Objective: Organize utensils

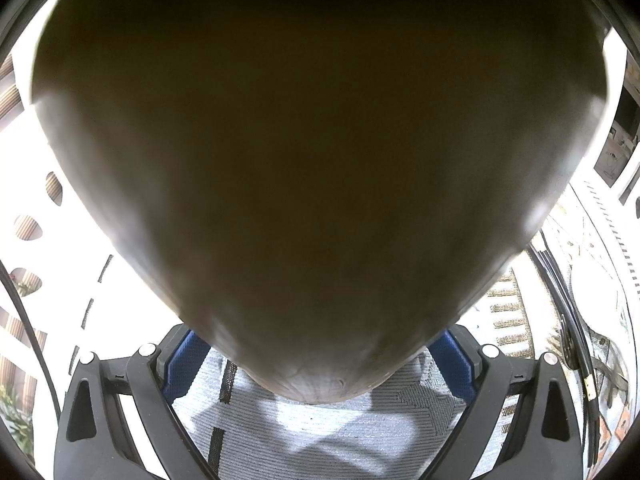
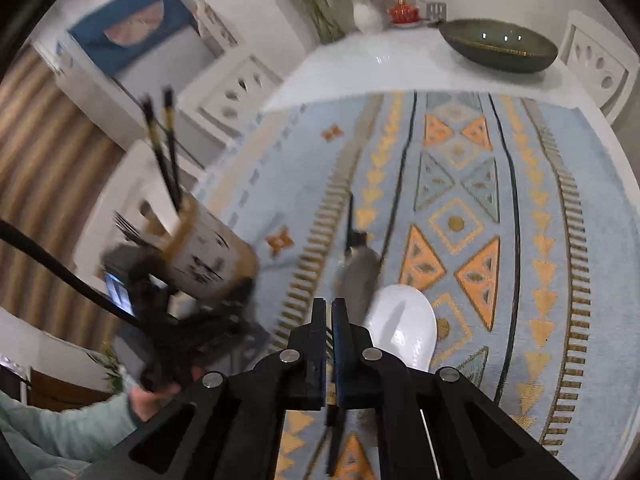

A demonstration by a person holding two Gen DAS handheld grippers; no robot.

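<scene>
Slim dark utensil (image 2: 335,428) pinched in my closed right gripper (image 2: 329,320); lift level toward tilted round holder (image 2: 208,256) my left gripper (image 1: 320,376) clasps

No words, numbers, labels or brand names can be read in either view. The closest thing to writing is a set of dark brush-like strokes on the pale side of the utensil holder (image 2: 208,254), up and to the left of the right gripper's fingers (image 2: 320,332); they are blurred and cannot be made out as characters. A small lit screen (image 2: 119,294), left of those fingers and just below the holder, shows bright patches but nothing legible. In the left wrist view, a small yellowish tag (image 1: 588,385) on a black cable, right of the fingers, is too small to read.
</scene>
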